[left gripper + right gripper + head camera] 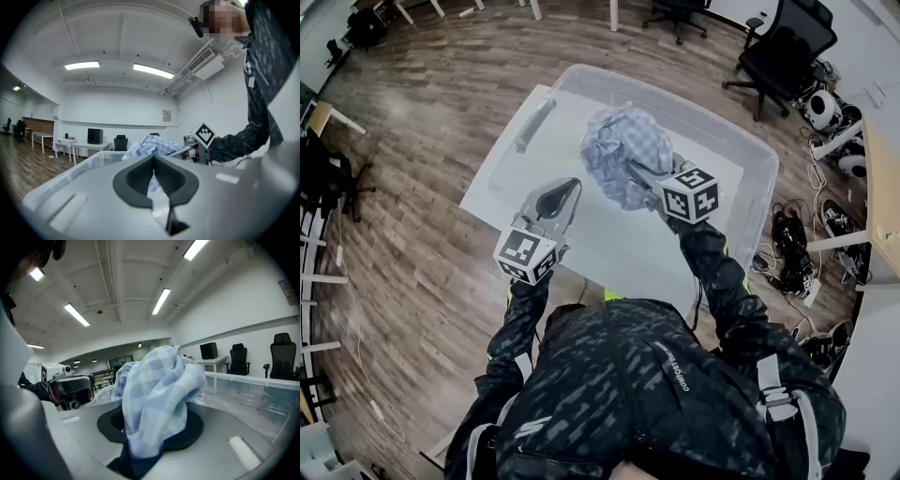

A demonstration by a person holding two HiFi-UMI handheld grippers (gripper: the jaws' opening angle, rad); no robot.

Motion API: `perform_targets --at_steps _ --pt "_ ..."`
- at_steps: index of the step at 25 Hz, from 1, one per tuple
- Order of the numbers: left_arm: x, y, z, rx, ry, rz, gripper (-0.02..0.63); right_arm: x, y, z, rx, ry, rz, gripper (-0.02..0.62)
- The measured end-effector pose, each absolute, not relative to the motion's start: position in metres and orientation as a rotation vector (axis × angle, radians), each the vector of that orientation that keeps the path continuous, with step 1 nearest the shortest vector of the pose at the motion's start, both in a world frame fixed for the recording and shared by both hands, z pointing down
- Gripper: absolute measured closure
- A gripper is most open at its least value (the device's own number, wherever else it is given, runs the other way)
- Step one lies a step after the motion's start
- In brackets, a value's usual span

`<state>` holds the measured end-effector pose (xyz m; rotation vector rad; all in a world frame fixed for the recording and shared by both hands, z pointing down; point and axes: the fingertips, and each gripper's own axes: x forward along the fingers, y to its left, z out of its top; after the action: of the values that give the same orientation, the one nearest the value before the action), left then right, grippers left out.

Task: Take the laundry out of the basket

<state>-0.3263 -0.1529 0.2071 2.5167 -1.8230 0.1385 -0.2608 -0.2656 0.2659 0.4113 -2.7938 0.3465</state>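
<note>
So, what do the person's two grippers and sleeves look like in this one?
Both the left gripper and right gripper have pale grey, tapering jaws with dark ribbed pads, and each carries a white cube with black square markers. The sleeves are dark, patterned jacket fabric with yellow-green trim.

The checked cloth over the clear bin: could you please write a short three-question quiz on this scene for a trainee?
1. True or false: the right tongs are clamped on the checked cloth.
2. Which tongs hold nothing? A: the left tongs. B: the right tongs.
3. Fill the gap: the cloth is held up over the clear plastic ____.
Key: 1 true; 2 A; 3 bin.
</note>
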Motion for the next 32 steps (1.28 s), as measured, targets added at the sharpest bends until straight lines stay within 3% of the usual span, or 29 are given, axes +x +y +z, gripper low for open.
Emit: perform_targets --at_steps 11,17,32 --pt "-0.329 -0.149 0.208 2.542 -1.788 0.130 0.598 -0.237 -0.214 0.197 0.491 -2.943 0.270 0.453" --pt "-0.313 -0.140 0.193 2.584 -1.629 -0.040 0.598 -0.227 -0.184 0.165 0.552 -2.983 0.228 0.448" --pt "-0.258 -0.029 0.144 2.822 -1.435 -0.146 0.598 -0.210 -0.056 0.126 0.690 -3.044 0.141 0.448"
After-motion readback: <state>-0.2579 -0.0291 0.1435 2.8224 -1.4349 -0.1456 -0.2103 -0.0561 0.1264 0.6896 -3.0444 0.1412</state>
